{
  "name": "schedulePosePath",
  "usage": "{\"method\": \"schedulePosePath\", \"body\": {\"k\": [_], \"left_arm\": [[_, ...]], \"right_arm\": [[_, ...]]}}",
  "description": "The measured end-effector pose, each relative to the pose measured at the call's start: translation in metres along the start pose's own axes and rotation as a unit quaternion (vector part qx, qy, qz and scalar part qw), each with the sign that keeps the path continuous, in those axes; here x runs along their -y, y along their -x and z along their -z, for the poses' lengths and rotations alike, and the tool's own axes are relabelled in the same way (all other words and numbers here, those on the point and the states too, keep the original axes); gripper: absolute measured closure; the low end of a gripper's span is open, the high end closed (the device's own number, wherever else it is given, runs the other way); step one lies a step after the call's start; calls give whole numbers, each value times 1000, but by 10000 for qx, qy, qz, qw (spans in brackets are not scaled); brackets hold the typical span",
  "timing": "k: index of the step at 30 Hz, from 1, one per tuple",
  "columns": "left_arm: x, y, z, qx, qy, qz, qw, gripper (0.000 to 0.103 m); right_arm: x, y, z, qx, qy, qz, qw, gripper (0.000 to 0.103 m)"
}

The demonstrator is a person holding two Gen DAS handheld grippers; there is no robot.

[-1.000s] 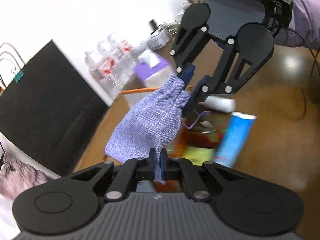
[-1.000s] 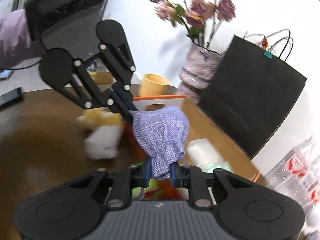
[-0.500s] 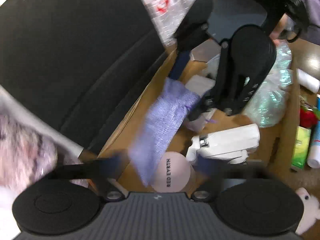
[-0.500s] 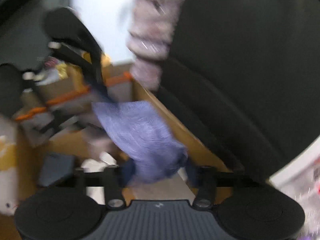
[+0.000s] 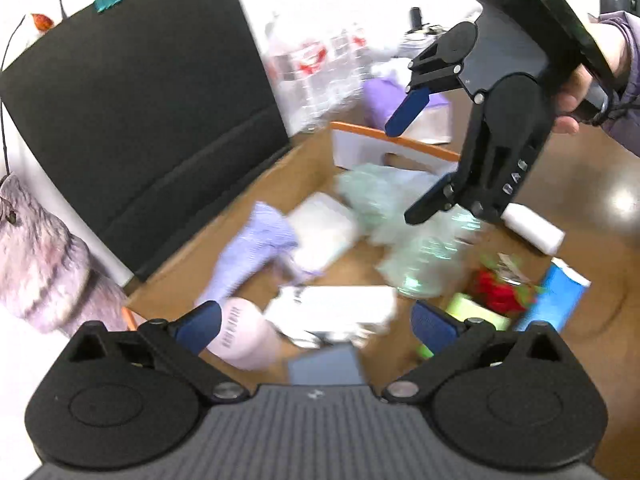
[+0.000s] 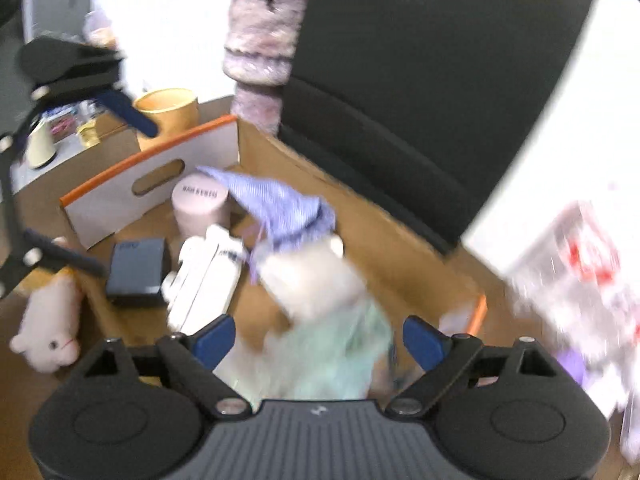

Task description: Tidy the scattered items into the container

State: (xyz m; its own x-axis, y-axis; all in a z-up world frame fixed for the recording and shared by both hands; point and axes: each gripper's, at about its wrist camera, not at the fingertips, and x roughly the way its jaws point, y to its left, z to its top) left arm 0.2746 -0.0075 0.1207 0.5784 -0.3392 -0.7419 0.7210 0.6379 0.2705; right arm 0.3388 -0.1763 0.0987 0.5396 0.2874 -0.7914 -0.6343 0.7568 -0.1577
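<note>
Lavender drawstring pouch lies in the cardboard box, at 11 o'clock from the spread, empty left claw; right claw is opening, holding nothing.

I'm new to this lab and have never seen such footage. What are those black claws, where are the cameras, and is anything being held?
A person carries a hand-held gripper in each hand, each with a fisheye camera looking along its fingers. The left hand-held gripper stands open and empty. The right hand-held gripper is opening, nothing between its fingers. Both hang over a cardboard box. In it lie a purple cloth pouch, a pink round tin, a white device and a dark blue case. A plush toy lies outside it.
</note>
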Motion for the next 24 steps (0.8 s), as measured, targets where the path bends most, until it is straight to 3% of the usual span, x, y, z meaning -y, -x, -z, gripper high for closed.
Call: {"method": "schedulePosePath", "body": {"k": [3, 7, 11, 15, 20, 24], "left_arm": [[27, 16, 7, -39, 162, -353, 9992, 0], [59, 50, 22, 47, 1164, -795, 9900, 0], [89, 79, 45, 326, 2040, -918, 9741, 0], [126, 89, 83, 294, 2593, -1405, 9551, 0], [163, 87, 136, 309, 3491, -1387, 9262, 0], [178, 75, 160, 252, 3680, -1721, 9134, 0]], "right_arm": [[-10, 24, 25, -111, -328, 199, 9992, 12], [-34, 67, 64, 64, -800, 420, 9959, 7], [-71, 103, 110, 271, -1252, 634, 9897, 0], [-115, 111, 151, 344, -1481, 973, 9836, 0], [-161, 112, 197, 565, -2165, 1117, 9682, 0], [-185, 105, 221, 767, -2588, 1201, 9554, 0]]}}
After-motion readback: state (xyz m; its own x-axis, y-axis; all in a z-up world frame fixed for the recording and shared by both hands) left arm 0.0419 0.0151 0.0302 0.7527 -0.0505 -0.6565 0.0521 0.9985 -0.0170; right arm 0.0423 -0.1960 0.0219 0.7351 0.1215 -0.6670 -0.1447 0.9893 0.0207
